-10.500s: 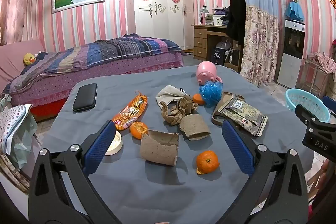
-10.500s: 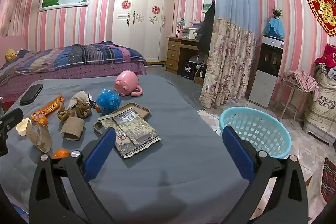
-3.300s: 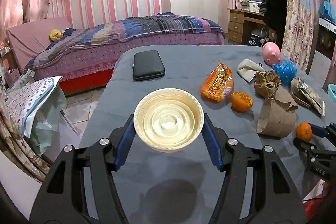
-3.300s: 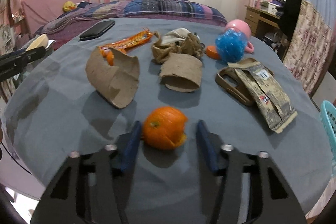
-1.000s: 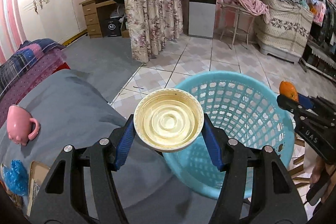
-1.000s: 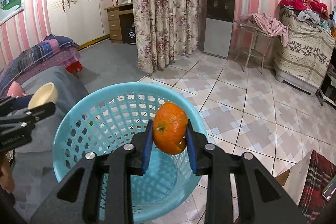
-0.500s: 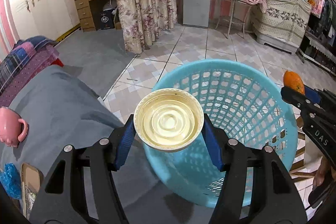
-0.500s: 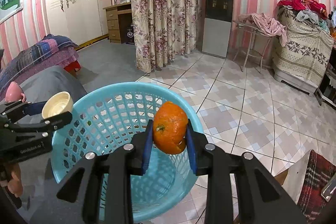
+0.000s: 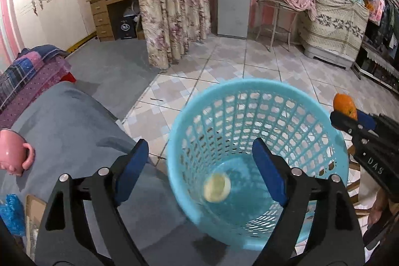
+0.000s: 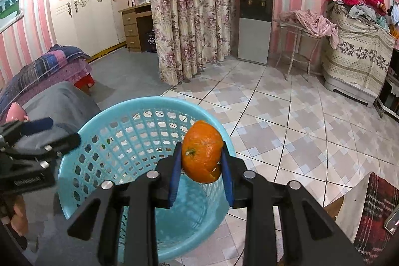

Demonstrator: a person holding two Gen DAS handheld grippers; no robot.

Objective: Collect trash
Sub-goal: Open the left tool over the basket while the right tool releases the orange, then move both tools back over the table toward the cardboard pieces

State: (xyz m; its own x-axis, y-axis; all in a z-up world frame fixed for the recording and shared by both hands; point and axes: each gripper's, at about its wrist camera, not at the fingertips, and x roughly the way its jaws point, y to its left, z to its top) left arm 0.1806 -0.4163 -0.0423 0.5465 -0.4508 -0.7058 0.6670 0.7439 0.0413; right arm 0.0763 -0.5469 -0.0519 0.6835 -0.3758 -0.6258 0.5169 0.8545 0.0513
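Note:
A light blue plastic basket [image 9: 274, 96] stands on the tiled floor beside the grey table; it also shows in the right wrist view [image 10: 139, 106]. My left gripper [image 9: 199, 163] is open and empty above the basket's near rim. A cream plastic lid [image 9: 217, 187], blurred, is inside the basket below it. My right gripper [image 10: 200, 166] is shut on an orange peel [image 10: 202, 151] and holds it over the basket's right rim. The peel also shows in the left wrist view [image 9: 344, 106].
The grey table [image 9: 62, 121] is at the left with a pink mug [image 9: 13, 151] and a blue wrapper [image 9: 10, 213] on it. A floral curtain [image 10: 189, 24], a water dispenser [image 10: 254, 16], a wire stand [image 10: 299, 46] and a covered sofa [image 10: 359, 54] stand behind.
My left gripper has opened and let go of the lid, which has dropped into the basket. My right gripper still holds the peel over the rim.

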